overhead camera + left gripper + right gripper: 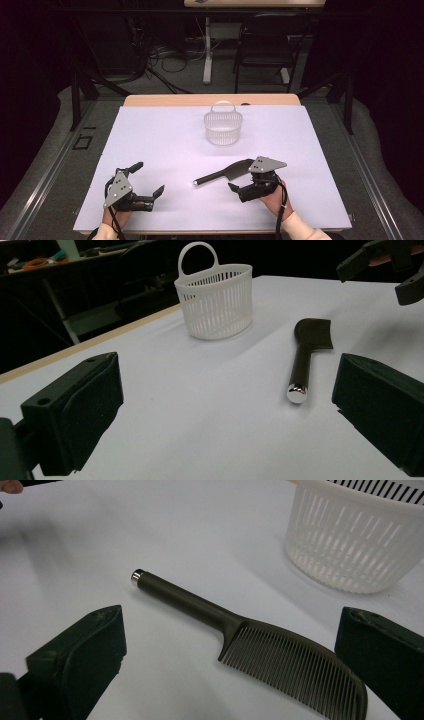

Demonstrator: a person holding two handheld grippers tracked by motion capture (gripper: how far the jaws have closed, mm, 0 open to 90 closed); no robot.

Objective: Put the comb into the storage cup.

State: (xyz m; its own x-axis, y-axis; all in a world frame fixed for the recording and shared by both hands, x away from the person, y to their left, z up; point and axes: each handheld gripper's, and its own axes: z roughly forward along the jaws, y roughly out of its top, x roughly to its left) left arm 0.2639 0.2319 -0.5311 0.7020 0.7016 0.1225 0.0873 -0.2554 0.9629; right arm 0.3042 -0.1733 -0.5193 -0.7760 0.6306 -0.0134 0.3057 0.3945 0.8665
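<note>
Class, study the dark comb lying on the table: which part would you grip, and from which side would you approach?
Grip the comb by its round handle, probably from straight above with jaws across it. It lies flat, and the handle is slim, bare and rigid, unlike the fine teeth. The open right gripper is nearest.

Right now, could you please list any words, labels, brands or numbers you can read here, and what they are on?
None: no readable text on the comb, the white basket, the table sheet or either gripper.
</note>
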